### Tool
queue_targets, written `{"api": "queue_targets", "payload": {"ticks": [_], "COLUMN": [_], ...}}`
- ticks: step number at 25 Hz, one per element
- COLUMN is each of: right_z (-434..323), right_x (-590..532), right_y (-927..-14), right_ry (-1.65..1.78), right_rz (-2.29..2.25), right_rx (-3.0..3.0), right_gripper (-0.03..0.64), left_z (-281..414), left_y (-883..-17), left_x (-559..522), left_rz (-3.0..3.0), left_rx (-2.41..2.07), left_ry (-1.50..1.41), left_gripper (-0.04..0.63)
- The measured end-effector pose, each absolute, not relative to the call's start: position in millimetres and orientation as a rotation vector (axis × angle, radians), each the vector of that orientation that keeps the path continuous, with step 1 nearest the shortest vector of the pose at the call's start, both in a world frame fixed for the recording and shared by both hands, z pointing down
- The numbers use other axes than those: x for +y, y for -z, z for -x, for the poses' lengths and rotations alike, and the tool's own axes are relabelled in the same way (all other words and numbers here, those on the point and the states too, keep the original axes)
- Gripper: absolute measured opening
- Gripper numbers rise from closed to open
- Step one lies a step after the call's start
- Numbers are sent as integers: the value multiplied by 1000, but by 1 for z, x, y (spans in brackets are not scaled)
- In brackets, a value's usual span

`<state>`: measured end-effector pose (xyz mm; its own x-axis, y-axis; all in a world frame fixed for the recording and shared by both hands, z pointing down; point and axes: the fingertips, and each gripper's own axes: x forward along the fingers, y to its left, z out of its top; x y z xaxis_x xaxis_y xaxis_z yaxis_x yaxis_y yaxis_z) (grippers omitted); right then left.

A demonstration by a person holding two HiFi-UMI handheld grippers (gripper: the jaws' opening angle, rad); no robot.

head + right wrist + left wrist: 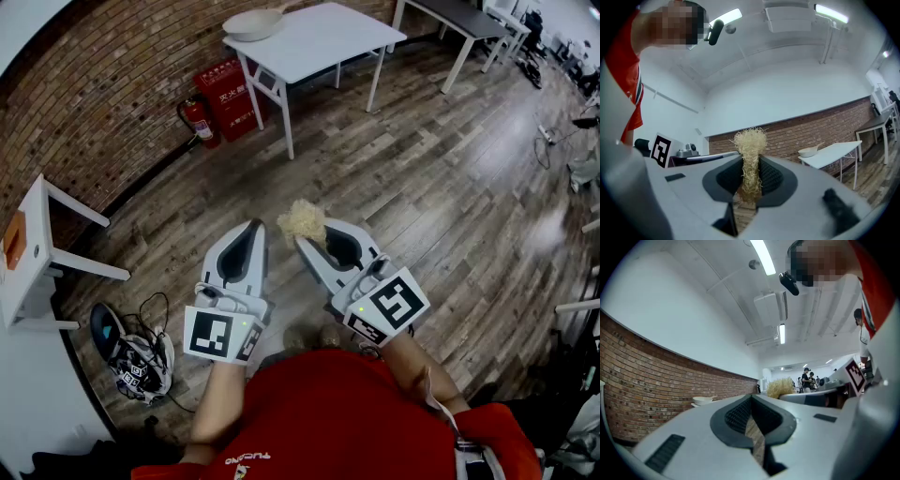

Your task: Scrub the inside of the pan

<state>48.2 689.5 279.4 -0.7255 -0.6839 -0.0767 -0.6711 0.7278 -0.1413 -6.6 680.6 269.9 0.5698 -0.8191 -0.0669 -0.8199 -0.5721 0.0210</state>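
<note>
right gripper (751, 164): clenched on a scrubber (750, 140), a straw-coloured fibre tuft. The jaws pinch its lower stalk, so the bushy head stands free above the tips, probably to leave the working end bare for rubbing.
left gripper (751, 401): jaws closed together with nothing between them; only a slit of floor shows lower down. It is held just beside the right one, seemingly kept spare to steady the pan.
both tools, relative to the white table (323, 39): well apart from it, on its near side, over open wooden floor and close to the person's chest.
pan (255, 22): pale, resting on the left end of the table, with nothing touching it.
step in hand: judged to be the approach to the table with the scrubber ready; scrubbing has not begun.
next move: calls for closing on the table's left end and lowering the tuft into the pan.
risk: a light pan may slide under rubbing unless the empty tool braces it.
left of the table: a fire extinguisher (195, 120) and a red box (225, 97) against the brick wall.
</note>
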Motion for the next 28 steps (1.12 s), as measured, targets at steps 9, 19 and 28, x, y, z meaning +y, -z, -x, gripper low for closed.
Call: {"api": "queue_targets", "payload": {"ticks": [9, 19, 28], "right_z": [-52, -76, -97], "right_x": [689, 685, 669], "right_y": [-278, -268, -269], "right_ry": [147, 144, 152], "right_rz": [1101, 1033, 1004], "right_rx": [2797, 2766, 2759], "right_gripper": [86, 87, 87], "left_z": [2, -15, -21], "left_y": [-268, -259, -261], "left_x": [681, 672, 662], "left_rz": [2767, 2726, 2689], "left_rx": [1450, 1481, 1539], "left_ry": [-104, -129, -129], "left_gripper": [14, 14, 14]}}
